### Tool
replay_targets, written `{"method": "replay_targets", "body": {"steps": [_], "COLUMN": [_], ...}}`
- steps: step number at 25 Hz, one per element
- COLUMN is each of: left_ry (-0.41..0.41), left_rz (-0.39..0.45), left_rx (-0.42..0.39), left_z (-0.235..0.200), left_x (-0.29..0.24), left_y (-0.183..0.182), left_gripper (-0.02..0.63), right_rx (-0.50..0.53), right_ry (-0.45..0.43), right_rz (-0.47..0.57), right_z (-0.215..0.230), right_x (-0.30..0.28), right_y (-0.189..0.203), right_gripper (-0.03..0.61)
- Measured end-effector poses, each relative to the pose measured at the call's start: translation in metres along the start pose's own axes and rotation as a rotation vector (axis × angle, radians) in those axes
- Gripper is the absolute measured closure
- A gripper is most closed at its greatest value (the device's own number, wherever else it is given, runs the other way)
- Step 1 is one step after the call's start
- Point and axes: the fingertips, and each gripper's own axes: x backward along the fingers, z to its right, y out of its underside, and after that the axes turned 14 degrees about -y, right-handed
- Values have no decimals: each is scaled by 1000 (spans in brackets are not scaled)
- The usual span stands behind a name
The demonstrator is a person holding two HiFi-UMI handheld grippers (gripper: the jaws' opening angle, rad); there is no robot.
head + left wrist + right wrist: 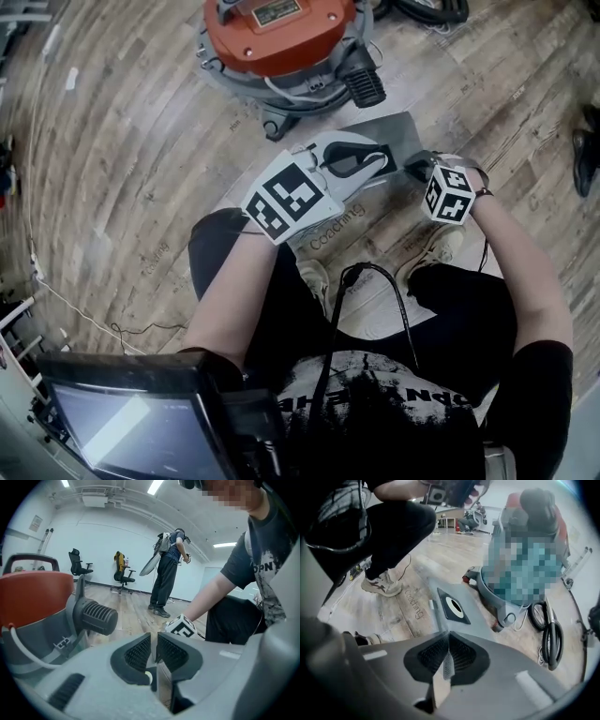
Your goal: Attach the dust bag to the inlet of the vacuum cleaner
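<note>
The orange and grey vacuum cleaner (281, 37) stands on the wood floor, its black ribbed inlet (367, 86) (96, 616) facing me. In front of it is the flat grey dust bag (394, 136) (474, 620), with a black collar and white ring (453, 606). My right gripper (417, 169) (448, 658) is shut on the bag's near edge and holds that edge up off the floor. At the bag's left side, my left gripper (380, 159) (154, 651) has its jaws a little apart. A thin edge of the bag (161, 686) sits between them, seen edge-on.
A black hose coil (551, 630) lies beside the vacuum. Another person (166, 573) stands farther back near office chairs (77, 564). My shoes (314, 277) and a black cable (375, 272) are just behind the bag. A dark screen (131, 412) sits at the lower left.
</note>
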Motion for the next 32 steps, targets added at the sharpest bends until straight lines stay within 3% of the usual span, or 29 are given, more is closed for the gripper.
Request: {"method": "replay_targets", "body": {"steps": [7,11,17,18,19,20,21,26,27,29,32], "left_ry": [14,5,-62,-75,-87,-101,-118,-159,-160,-157,-160], "left_rz": [-97,-167,-212,-214,-212,-203,-191,-151,-153,-162,-155], "left_rx": [-104,-207,-315,-339,-365,-391,-414,-410,-414,-442,-469], "left_z": [13,21,16,13,11,10,9,2,-2,-6,-12], "left_x": [2,-2,0,1,2,4,7,18,20,22,24], "left_y": [29,47,61,61,60,58,55,39,36,30,15], "left_gripper": [483,445,428,431,466,541,561,582,583,583,583], "right_rx": [-38,-48,-18,-5,2,5,4,41,59,93,143], "right_ry": [-8,-19,-87,-92,-96,-99,-100,-46,-41,-42,3], "right_rz": [100,118,188,192,194,197,202,203,191,175,133], "right_z": [1,2,-12,-14,-16,-17,-17,-12,-12,-11,-2], "right_x": [72,104,156,161,165,167,169,182,183,186,188], "right_y": [-33,-41,-84,-89,-93,-96,-97,-109,-113,-123,-138], "right_gripper": [566,568,568,568,568,568,568,550,533,410,377]}}
